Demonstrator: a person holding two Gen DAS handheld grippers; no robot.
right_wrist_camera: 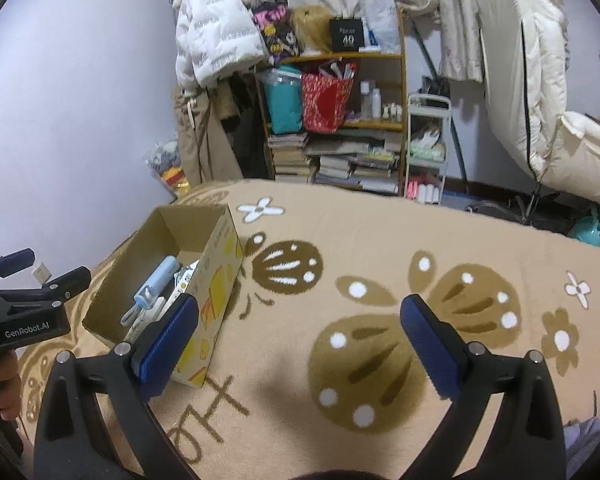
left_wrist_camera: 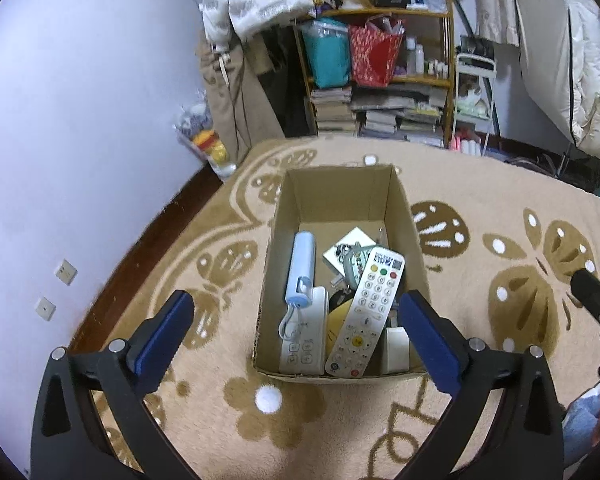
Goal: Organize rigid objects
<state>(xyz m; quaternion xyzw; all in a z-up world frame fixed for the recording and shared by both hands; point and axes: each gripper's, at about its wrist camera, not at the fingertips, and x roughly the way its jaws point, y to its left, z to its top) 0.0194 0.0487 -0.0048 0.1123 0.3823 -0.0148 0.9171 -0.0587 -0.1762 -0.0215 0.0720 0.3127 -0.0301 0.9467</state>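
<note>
Box: the cardboard box (left_wrist_camera: 340, 200) sat open on the patterned rug (left_wrist_camera: 480, 208), its long axis running away from the person toward the shelf (left_wrist_camera: 380, 80).
Contents: a white remote (left_wrist_camera: 364, 312) lay lengthwise along the box, leaning on other items; a pale blue cylinder (left_wrist_camera: 302, 268) lay parallel to it on the left side, over a white power strip (left_wrist_camera: 304, 336); a white block (left_wrist_camera: 398, 350) stood in the near right corner; smaller bits at the far end were too jumbled to name.
Left gripper: the left gripper (left_wrist_camera: 296, 344) hung above the box's near end, pointing down into it, jaws spread wide with nothing between the pads.
Right gripper: the right gripper (right_wrist_camera: 300, 348) was over bare rug to the right of the box, jaws likewise wide apart and empty; its left finger (right_wrist_camera: 168, 344) overlapped the box's printed side only in view, and I could not tell whether it touched.
Key relation: the box lay straight ahead of and below the left gripper, and off to the left of the right one, so the left was plainly nearer.
Loose items: none showed on the rug in either view.
Judgement: the sorting looked near done or done; any further pick would likely need looking elsewhere.
</note>
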